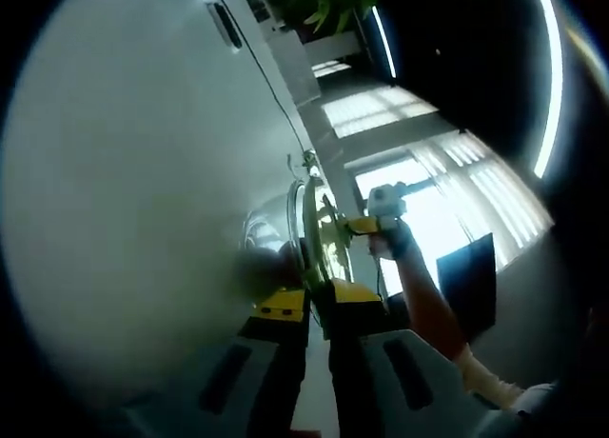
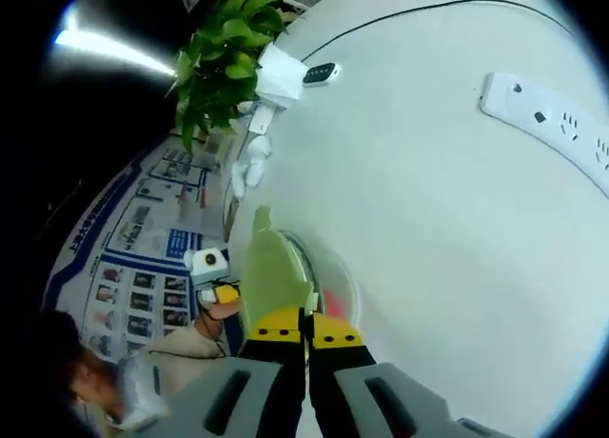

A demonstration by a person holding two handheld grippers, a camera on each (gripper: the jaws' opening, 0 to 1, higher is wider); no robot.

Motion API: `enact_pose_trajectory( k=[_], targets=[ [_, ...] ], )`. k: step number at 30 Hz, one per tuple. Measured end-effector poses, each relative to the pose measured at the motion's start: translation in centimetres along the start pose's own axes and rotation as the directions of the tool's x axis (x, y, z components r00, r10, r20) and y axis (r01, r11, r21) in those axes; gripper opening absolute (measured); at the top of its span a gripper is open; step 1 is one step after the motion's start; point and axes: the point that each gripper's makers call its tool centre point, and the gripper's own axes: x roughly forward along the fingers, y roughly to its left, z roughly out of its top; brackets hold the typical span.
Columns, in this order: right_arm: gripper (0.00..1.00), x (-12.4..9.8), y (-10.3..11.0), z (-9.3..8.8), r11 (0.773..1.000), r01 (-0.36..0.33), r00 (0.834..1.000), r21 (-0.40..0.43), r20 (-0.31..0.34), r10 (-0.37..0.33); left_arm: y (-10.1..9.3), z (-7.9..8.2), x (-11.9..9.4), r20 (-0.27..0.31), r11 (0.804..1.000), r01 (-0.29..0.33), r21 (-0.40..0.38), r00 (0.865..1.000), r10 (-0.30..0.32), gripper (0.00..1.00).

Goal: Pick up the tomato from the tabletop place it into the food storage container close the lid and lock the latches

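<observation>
Seeing tomato [image 2: 331, 300] as a red patch already inside the round clear food storage container [image 2: 335, 267], which is resting on the white tabletop [image 2: 447, 228]. Judging it soft, light, smooth-skinned, so no more squeezing needed. Turning to the green lid [image 2: 271, 267], standing up on edge over the container, not yet down. Judging lid as stiff, thin plastic, prob. slippery; taking it by the rim, then pressing latches at the edge.

Left gripper [image 1: 306, 309]: pinching lid [image 1: 319, 248] edge-on btwn yellow-tipped fingers. Right gripper [image 2: 306, 328]: fingers drawn close together at lid's lower rim; not telling whether anything is nipped btwn them.

Further out: power strip [image 2: 552, 124], potted plant [image 2: 224, 57], wall posters [image 2: 143, 257] w/ writing too small to read. No brand readable.
</observation>
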Motion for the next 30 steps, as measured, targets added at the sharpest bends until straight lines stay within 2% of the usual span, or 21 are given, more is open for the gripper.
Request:
enact_pose_trajectory(
  k=[3,12,25,30],
  targets=[
    [0.00,0.4,0.2,-0.5,1.000,-0.006,1.000,-0.001,0.004,0.006,0.6,0.1,-0.2,0.002,1.000,-0.006,-0.015,1.000,0.006,0.00],
    [0.00,0.0,-1.0,0.4,1.000,-0.019,0.999,-0.013,0.032,0.019,0.5,0.1,-0.2,0.005,1.000,-0.021,-0.001,1.000,0.021,0.00],
    [0.00,0.2,-0.7,-0.1,0.999,-0.040,0.996,-0.034,0.079,0.042,0.7,0.2,-0.2,0.035,0.999,-0.036,0.040,0.999,0.034,0.01],
    [0.00,0.0,-1.3,0.6,0.998,-0.048,0.994,-0.035,0.095,0.051,0.7,-0.1,-0.2,0.047,0.998,-0.034,0.049,0.998,0.032,0.01]
  ],
)
